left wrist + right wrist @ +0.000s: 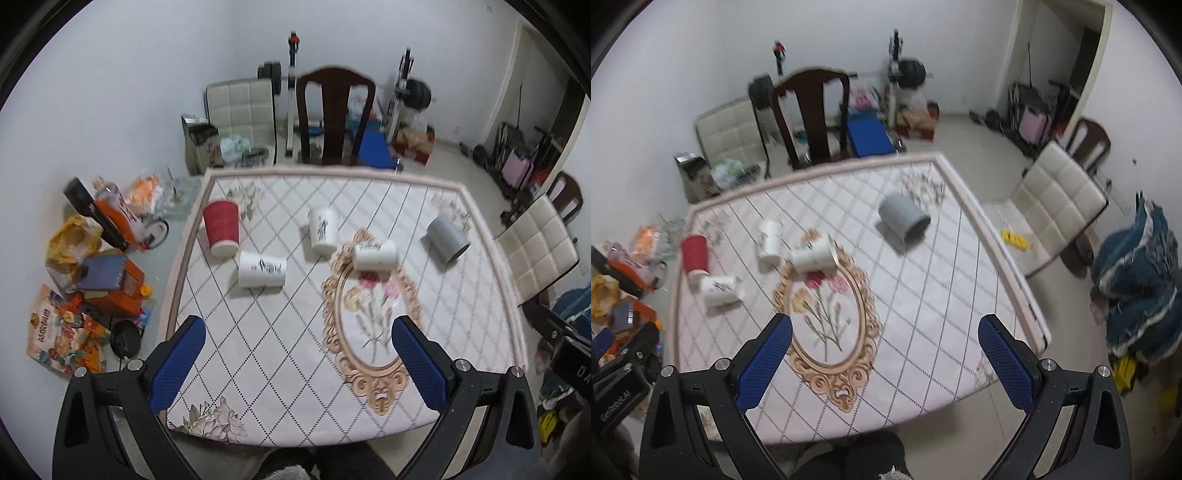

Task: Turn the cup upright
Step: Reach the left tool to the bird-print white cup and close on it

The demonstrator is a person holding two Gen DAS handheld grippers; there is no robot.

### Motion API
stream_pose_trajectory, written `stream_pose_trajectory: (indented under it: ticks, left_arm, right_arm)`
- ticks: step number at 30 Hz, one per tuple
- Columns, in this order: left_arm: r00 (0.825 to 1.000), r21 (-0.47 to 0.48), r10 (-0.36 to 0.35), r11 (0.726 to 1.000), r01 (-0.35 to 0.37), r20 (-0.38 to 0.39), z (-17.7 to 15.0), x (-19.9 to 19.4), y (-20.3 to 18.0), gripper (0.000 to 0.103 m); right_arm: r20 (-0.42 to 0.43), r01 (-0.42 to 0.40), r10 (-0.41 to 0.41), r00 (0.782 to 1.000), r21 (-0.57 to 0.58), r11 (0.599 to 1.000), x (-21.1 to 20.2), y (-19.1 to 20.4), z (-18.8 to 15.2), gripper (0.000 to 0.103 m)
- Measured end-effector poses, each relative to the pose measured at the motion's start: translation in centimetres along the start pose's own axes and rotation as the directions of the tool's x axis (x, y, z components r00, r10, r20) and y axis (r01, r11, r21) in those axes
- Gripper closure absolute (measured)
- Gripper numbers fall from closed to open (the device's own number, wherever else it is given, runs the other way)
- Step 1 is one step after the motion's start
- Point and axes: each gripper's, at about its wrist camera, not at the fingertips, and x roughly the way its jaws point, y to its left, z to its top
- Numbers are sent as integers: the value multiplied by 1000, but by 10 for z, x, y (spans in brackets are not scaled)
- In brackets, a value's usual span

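Note:
Several cups lie on their sides on the table (pixel 280 369): a red ribbed cup (pixel 221 229) at the far left, three white printed cups (pixel 262 269) (pixel 323 230) (pixel 376 254) in the middle, and a grey cup (pixel 447 238) at the right. In the right wrist view the red cup (pixel 695 258), white cups (pixel 720 291) (pixel 769 242) (pixel 814 254) and grey cup (pixel 904 218) show too. My left gripper (pixel 297 328) is open and empty, high above the table's near edge. My right gripper (pixel 885 326) is open and empty, also above the near part.
A dark wooden chair (pixel 334 114) stands at the table's far side. A cream padded chair (pixel 535 251) stands at the right. Bags, boxes and a kettle (pixel 125 341) litter the floor at the left. A blue blanket pile (pixel 1137 280) lies on the right.

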Motion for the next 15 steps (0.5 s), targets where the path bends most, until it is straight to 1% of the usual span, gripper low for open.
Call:
stream_pose_trajectory:
  ticks: [2, 4, 6, 8, 9, 10, 12, 14, 15]
  left_arm:
    - [998, 29, 15, 999, -13, -54, -1, 27, -2, 0]
    - [994, 79, 43, 996, -35, -104, -1, 59, -8, 0]
    - [989, 134, 70, 990, -53, -130, 2, 84, -16, 0]
    - [982, 205, 119, 975, -87, -148, 8, 112, -29, 0]
    - [979, 227, 130, 970, -93, -157, 13, 121, -32, 0]
    - [978, 244, 132, 966, -90, -162, 17, 131, -36, 0]
    - [977, 281, 136, 956, -86, -166, 28, 151, -46, 0]
    - [973, 330, 157, 939, -94, -169, 38, 171, -56, 0]
    - [971, 367, 166, 926, -92, -174, 43, 184, -65, 0]
  right_arm:
    - [-62, 17, -17, 998, -3, 1000, 36, 1, -1, 1]
    - [-114, 15, -17, 993, -14, 1000, 69, 3, -3, 1]
    - [-156, 24, -28, 987, -23, 999, 99, 5, -4, 1]
    - [-203, 36, -43, 978, -38, 999, 137, 8, -3, 1]
    - [-222, 38, -46, 974, -40, 998, 151, 10, -1, 1]
    - [-250, 37, -47, 967, -45, 998, 172, 11, 1, 1]
    - [-282, 41, -54, 958, -53, 998, 200, 12, 4, 1]
    - [-323, 44, -61, 944, -61, 997, 235, 11, 9, 1]
    - [-338, 47, -66, 939, -65, 997, 244, 12, 10, 1]
